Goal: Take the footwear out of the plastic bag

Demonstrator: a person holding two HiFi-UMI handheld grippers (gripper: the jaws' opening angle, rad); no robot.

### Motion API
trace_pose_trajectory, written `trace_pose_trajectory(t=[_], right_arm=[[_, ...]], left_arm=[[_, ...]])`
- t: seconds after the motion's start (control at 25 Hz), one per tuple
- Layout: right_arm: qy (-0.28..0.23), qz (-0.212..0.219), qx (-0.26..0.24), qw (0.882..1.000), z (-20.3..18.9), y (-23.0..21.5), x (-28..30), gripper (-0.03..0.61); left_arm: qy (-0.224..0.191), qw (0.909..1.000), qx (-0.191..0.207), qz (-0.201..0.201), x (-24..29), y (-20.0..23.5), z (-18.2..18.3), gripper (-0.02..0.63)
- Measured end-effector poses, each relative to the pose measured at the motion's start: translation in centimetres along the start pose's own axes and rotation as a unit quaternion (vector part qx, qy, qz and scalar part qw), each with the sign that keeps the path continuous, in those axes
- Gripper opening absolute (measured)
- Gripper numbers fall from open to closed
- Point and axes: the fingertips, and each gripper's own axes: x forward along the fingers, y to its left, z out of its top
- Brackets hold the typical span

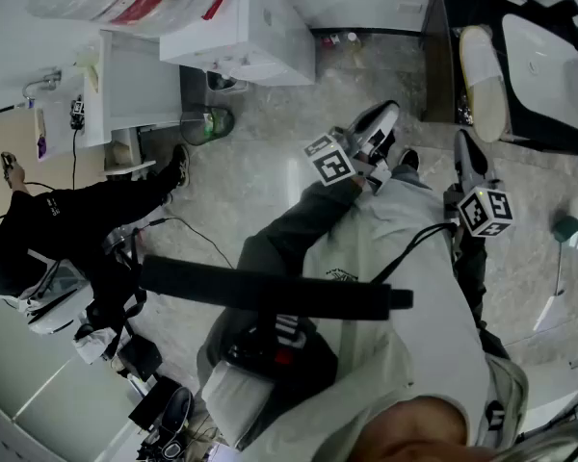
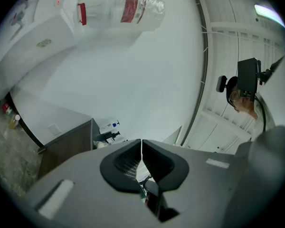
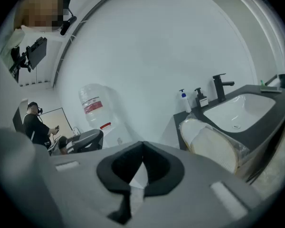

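A pair of cream slippers in a clear plastic bag (image 1: 483, 80) lies on the dark counter (image 1: 443, 56), left of the sink. In the right gripper view the bagged slippers (image 3: 213, 148) rest at the counter's edge, to the right of the jaws and beyond them. My left gripper (image 1: 385, 114) is shut and empty over the floor, left of the counter. My right gripper (image 1: 462, 142) is also shut and empty, just short of the bag. The left gripper (image 2: 141, 145) points up at a white wall, and its jaws meet. The right gripper (image 3: 142, 148) has its jaws touching too.
A white sink (image 1: 549, 70) with a black faucet (image 3: 222, 87) and soap bottles (image 3: 184, 101) fills the counter's right side. A water dispenser (image 1: 241, 32) stands at the back left. A person in black (image 1: 67, 219) sits at the left. Marble floor (image 1: 260, 162) lies between.
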Motion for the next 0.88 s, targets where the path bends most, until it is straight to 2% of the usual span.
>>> trace_pose_trajectory(t=[0.28,0.56,0.64,0.72,0.8,0.88], right_arm=[[-0.006,-0.001,0.008,1.000,0.0,0.3,0.0,0.000],[-0.049,0.018,0.029,0.998,0.9,1.1,-0.1,0.000],[-0.056,0.015,-0.001,0.998,1.4,0.7,-0.4,0.000],[-0.044,0.001,-0.062,0.997,1.7,0.2,-0.9,0.000],[-0.032,-0.030,-0.116,0.992,1.8,-0.8,-1.6,0.000],[-0.034,-0.077,-0.142,0.986,2.1,-2.6,-2.7,0.000]], left_arm=[[0.000,1.0000,-0.004,-0.003,-0.3,0.0,0.2,-0.006],[-0.003,1.0000,-0.004,-0.007,-1.5,0.2,1.0,-0.006],[0.002,1.0000,0.004,-0.009,-1.3,0.2,0.9,-0.006],[0.011,0.9997,0.014,-0.014,-0.6,-0.1,0.4,-0.005],[0.023,0.9993,0.023,-0.020,-0.2,-0.5,0.1,-0.005],[0.032,0.9989,0.024,-0.023,0.1,-0.7,-0.2,-0.005]])
